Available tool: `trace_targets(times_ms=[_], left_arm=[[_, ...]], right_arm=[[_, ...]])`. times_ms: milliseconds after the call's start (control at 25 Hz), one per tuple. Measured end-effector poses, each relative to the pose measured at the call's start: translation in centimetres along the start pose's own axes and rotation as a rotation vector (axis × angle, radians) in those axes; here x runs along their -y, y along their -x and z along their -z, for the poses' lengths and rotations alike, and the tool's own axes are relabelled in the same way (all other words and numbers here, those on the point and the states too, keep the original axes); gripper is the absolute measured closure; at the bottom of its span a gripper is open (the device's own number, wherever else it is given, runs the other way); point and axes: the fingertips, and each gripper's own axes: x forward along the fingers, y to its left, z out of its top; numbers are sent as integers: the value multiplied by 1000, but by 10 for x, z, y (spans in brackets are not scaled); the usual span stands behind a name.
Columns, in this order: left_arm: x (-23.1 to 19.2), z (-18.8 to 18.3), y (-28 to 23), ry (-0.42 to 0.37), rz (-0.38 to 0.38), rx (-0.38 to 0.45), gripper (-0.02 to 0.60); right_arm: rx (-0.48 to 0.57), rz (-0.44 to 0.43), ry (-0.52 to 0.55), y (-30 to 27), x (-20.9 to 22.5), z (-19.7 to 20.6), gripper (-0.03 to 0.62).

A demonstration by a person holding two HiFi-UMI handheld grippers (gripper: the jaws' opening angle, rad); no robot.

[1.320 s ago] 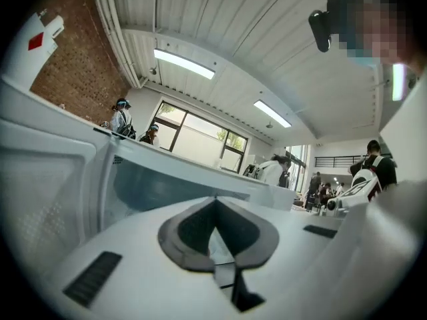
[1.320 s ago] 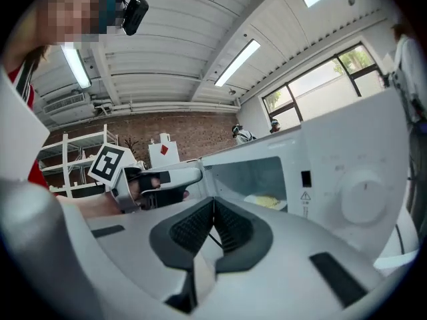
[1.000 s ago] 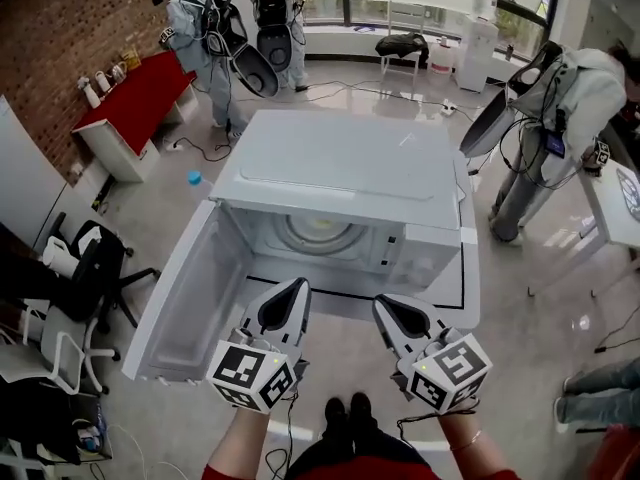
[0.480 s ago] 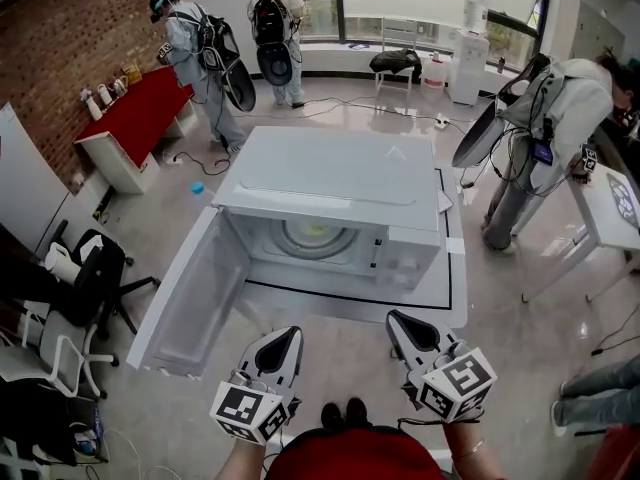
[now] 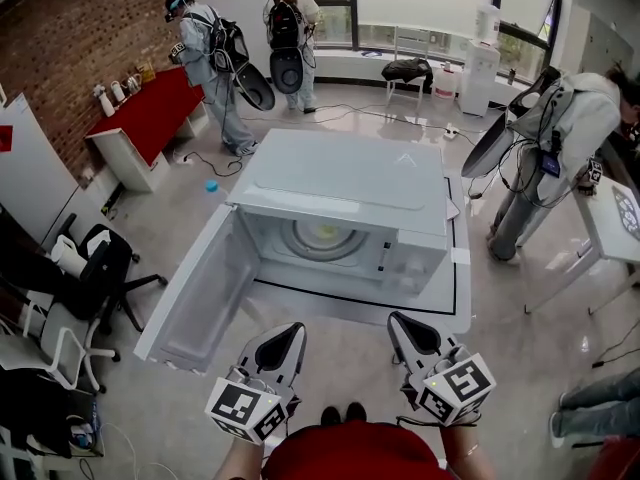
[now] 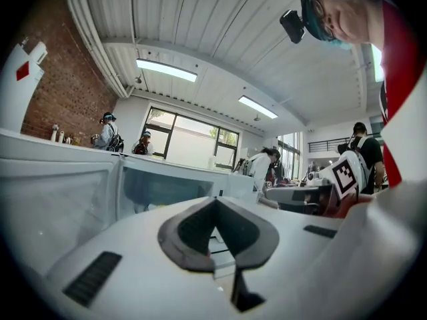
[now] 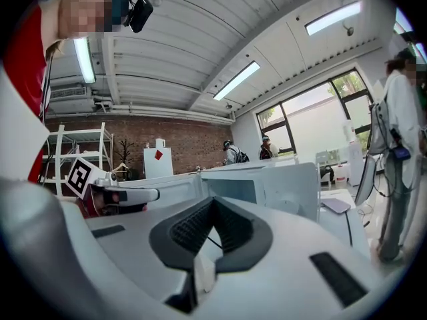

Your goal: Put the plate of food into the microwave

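Note:
The white microwave (image 5: 340, 183) stands on a white table, its door (image 5: 200, 288) swung wide open to the left. Inside the cavity lies a round plate or turntable (image 5: 325, 238) with something yellowish at its middle; I cannot tell what it is. My left gripper (image 5: 285, 336) and right gripper (image 5: 408, 330) hover side by side in front of the opening, apart from it, both shut and empty. In the left gripper view the shut left gripper (image 6: 217, 245) faces the open door (image 6: 60, 192) and cavity. In the right gripper view the shut right gripper (image 7: 212, 235) faces the microwave (image 7: 267, 185).
A black tape line (image 5: 340, 296) runs across the table (image 5: 440, 313) in front of the microwave. A red table (image 5: 150, 113) and an office chair (image 5: 95, 263) stand at the left, another white table (image 5: 615, 228) at the right. Several people with gear stand behind.
Both grippers have drawn back from the microwave's front towards my body. The gap between their tips and the opening has grown. Both stay shut and empty.

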Motion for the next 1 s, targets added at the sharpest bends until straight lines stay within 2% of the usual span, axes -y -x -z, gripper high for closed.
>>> trace_targets(times_ms=[120,480,1000], left_arm=[[1,-1,-2,-27,3,-9,574],[-3,-7,-2,1,7,17,574],[5,8,5,18,-2,-11,574]], right_arm=[[7,-5,31,0,-4,-4,580],[-5,-5,60,0,-5,-6,580],[-18,-6,88,-3,-14,0,580]])
